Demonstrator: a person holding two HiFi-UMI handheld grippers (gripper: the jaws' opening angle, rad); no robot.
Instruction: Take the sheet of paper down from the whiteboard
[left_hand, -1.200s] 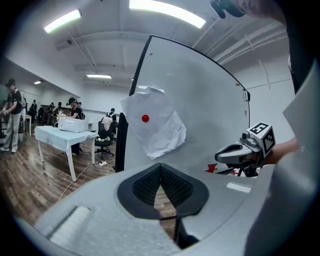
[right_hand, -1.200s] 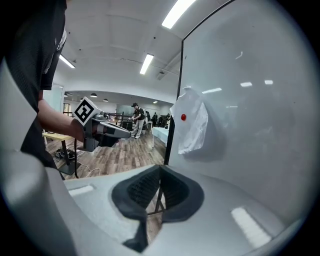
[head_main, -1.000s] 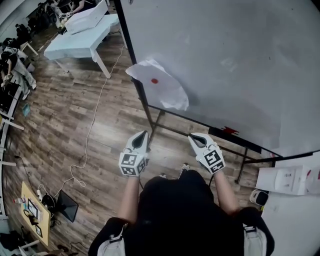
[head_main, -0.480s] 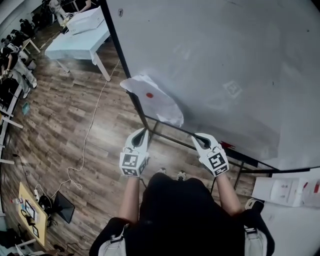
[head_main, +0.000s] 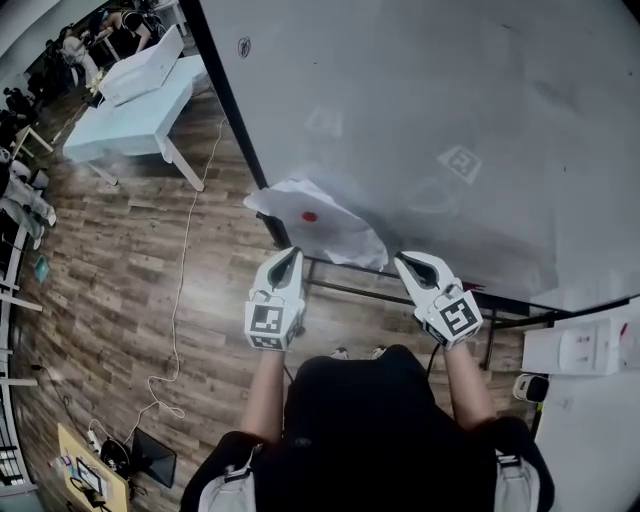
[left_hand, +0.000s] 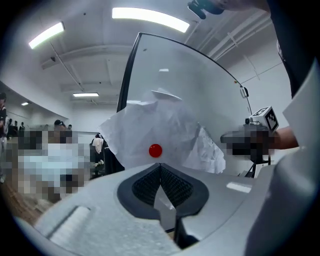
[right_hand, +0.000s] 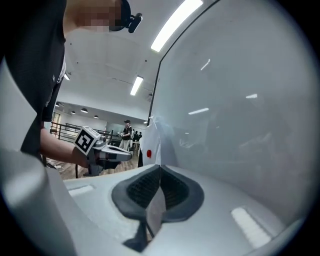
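Both your claws are pinched fully closed with nothing in them. Your left gripper (head_main: 289, 253) points at the crumpled sheet of paper (head_main: 322, 228), and your right gripper (head_main: 403, 259) is near its lower right corner. The paper's up on the whiteboard (head_main: 430, 110), low by the left edge, under a red magnet (head_main: 309, 216).

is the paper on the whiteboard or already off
On: the crumpled paper hangs against the whiteboard, pinned by a red magnet.
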